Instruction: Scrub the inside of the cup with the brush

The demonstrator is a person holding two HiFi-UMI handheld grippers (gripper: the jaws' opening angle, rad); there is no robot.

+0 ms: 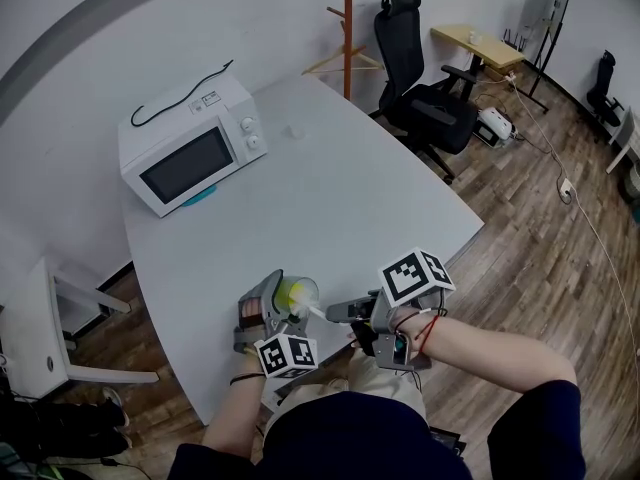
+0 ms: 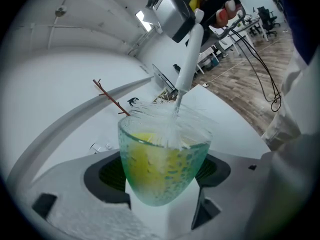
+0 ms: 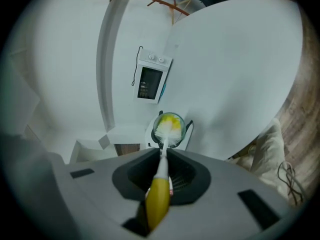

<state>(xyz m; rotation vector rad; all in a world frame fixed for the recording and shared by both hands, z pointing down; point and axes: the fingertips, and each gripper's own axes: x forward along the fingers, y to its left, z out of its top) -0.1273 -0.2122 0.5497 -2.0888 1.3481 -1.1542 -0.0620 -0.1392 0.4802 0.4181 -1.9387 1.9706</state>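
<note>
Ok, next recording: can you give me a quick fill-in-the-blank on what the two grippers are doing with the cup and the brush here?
1. The left gripper is shut on the cup, which is tinted green and ____.
2. The right gripper is shut on the brush at its ____.
3. The brush's ____ end is in the mouth of the cup.

Missing words: yellow; handle; bristle
</note>
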